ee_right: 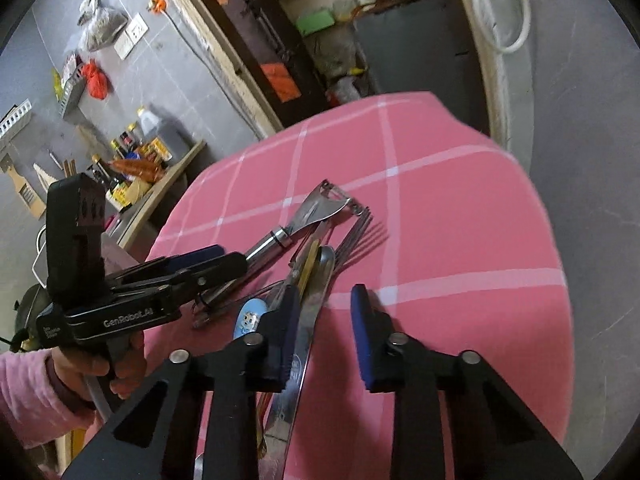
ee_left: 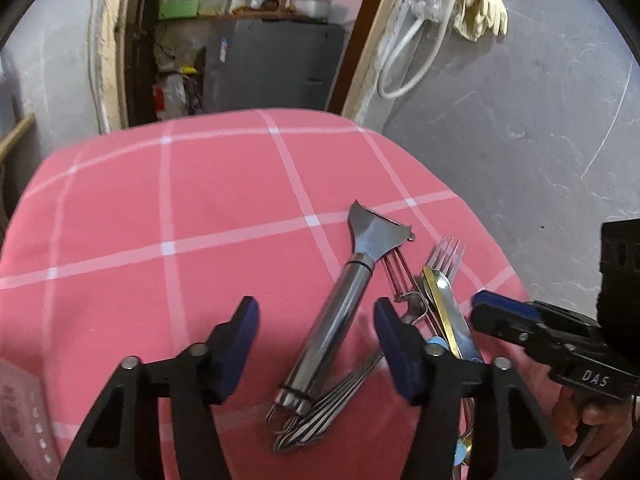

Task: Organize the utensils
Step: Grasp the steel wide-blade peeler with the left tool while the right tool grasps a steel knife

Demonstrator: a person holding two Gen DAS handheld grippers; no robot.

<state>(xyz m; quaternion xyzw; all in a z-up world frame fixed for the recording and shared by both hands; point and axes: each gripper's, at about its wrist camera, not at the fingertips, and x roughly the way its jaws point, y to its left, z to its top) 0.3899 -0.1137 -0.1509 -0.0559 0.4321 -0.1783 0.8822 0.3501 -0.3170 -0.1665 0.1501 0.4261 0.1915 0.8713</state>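
Observation:
A heap of steel utensils lies on the pink checked tablecloth [ee_left: 160,208]. A peeler [ee_left: 332,320] with a round steel handle lies slantwise, and my left gripper [ee_left: 316,312] is open astride that handle, its pads clear of it. To the right lie forks [ee_left: 446,256], a gold-edged spoon [ee_left: 436,292] and a fan of thin handles [ee_left: 320,412]. My right gripper [ee_right: 325,294] is open over a flat steel knife [ee_right: 308,344] that lies beside its left finger. A blue cartoon-printed handle [ee_right: 250,316] shows just left of it. The left gripper [ee_right: 224,258] and the right gripper [ee_left: 480,308] each appear in the other's view.
The table's rounded far edge [ee_left: 256,114] gives onto a doorway with cluttered shelves [ee_left: 240,8]. A white hose [ee_left: 404,64] and yellow gloves [ee_left: 480,8] hang on the grey wall. A low shelf of bottles [ee_right: 140,152] stands left of the table. A hand in a pink sleeve [ee_right: 36,392] holds the left gripper.

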